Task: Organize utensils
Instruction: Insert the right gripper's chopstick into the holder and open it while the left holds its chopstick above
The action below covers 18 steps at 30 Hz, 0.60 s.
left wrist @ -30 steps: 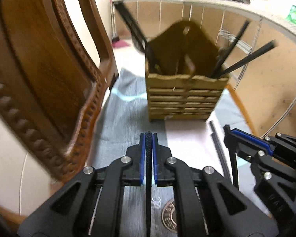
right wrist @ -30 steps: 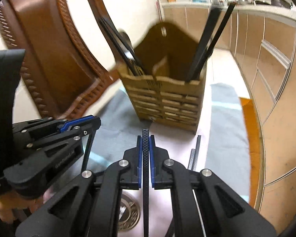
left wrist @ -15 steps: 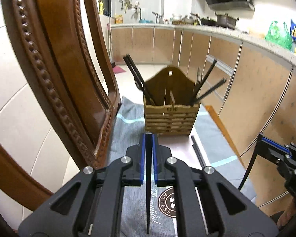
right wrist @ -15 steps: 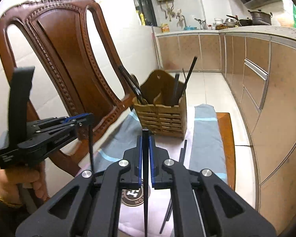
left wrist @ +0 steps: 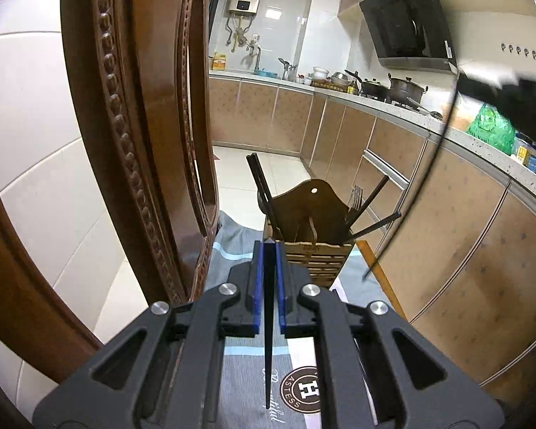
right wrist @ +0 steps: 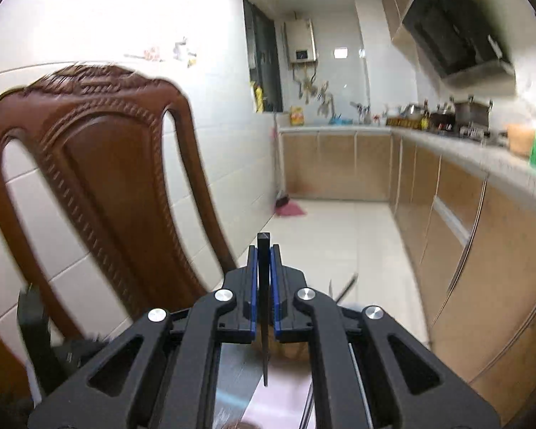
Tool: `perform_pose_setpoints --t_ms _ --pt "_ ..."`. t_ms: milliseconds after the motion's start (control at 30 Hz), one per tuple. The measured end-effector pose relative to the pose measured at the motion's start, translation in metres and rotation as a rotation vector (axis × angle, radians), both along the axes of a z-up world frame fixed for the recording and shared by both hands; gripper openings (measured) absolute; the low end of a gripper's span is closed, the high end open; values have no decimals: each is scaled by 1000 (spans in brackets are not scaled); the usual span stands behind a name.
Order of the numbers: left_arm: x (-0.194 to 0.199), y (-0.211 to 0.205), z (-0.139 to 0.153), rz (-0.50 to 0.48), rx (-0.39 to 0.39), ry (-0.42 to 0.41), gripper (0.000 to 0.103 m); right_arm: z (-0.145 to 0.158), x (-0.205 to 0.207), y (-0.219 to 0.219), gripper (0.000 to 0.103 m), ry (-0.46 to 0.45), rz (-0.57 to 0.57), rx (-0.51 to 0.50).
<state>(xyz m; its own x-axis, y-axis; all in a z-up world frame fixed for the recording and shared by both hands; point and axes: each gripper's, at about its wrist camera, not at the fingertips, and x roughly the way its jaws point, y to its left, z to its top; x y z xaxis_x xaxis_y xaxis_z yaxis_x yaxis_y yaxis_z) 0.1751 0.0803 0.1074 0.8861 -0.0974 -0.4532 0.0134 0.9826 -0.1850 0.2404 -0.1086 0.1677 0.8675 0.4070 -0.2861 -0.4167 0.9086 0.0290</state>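
Observation:
My left gripper [left wrist: 268, 250] is shut on a black chopstick [left wrist: 268, 339] that hangs down between its blue pads. Ahead of it a wooden utensil holder [left wrist: 312, 246] stands on the cloth, with black chopsticks and a fork [left wrist: 355, 196] in it. My right gripper [right wrist: 264, 250] is shut on another black chopstick [right wrist: 264, 321] and is raised high; it shows blurred at the upper right of the left wrist view [left wrist: 507, 93], its chopstick [left wrist: 425, 186] hanging down beside the holder. The holder is almost hidden under the right gripper.
A carved wooden chair back [left wrist: 132, 143] stands close on the left, also in the right wrist view [right wrist: 100, 178]. A grey-blue cloth [left wrist: 232, 246] covers the wooden table. Kitchen cabinets [left wrist: 464, 232] run along the right. My left gripper's body [right wrist: 35, 339] is at lower left.
Both grippers have risen and pulled back from the holder, each keeping its chopstick. The right gripper has lifted well above the table, so the holder has dropped out of its view.

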Motion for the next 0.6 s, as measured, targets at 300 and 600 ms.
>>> perform_pose_setpoints --t_ms 300,600 --pt "5 3 -4 -2 -14 8 6 5 83 19 7 -35 -153 -25" --pt "6 5 -4 4 -21 14 6 -83 119 -7 20 124 -158 71"
